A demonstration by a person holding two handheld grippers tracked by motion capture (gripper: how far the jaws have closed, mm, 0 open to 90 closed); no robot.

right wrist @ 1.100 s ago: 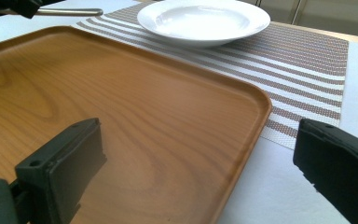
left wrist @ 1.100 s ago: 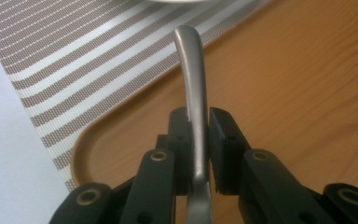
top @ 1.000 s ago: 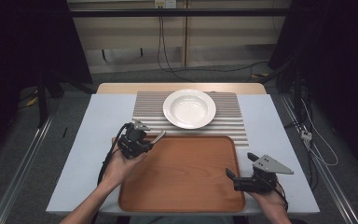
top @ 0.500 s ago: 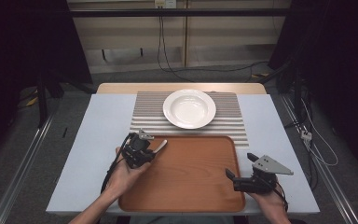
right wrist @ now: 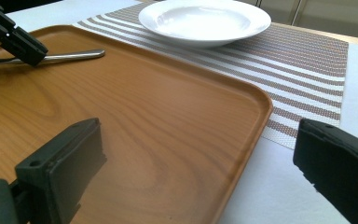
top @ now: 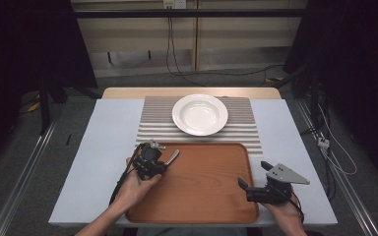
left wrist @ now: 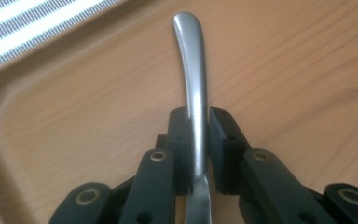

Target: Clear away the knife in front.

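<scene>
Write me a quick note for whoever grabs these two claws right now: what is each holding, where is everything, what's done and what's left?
Left claw: shut on a metal utensil handle, low over the wooden tray, near its far left corner; the utensil's working end is hidden.
Right claw: open, holding nothing, at the tray's near right corner.
White plate: empty, on the striped placemat beyond the tray.
Done: utensil gripped.
Left, probably: set it down and release.

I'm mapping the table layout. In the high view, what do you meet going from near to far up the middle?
Wooden tray → striped placemat → white plate → bare wooden table edge.
</scene>
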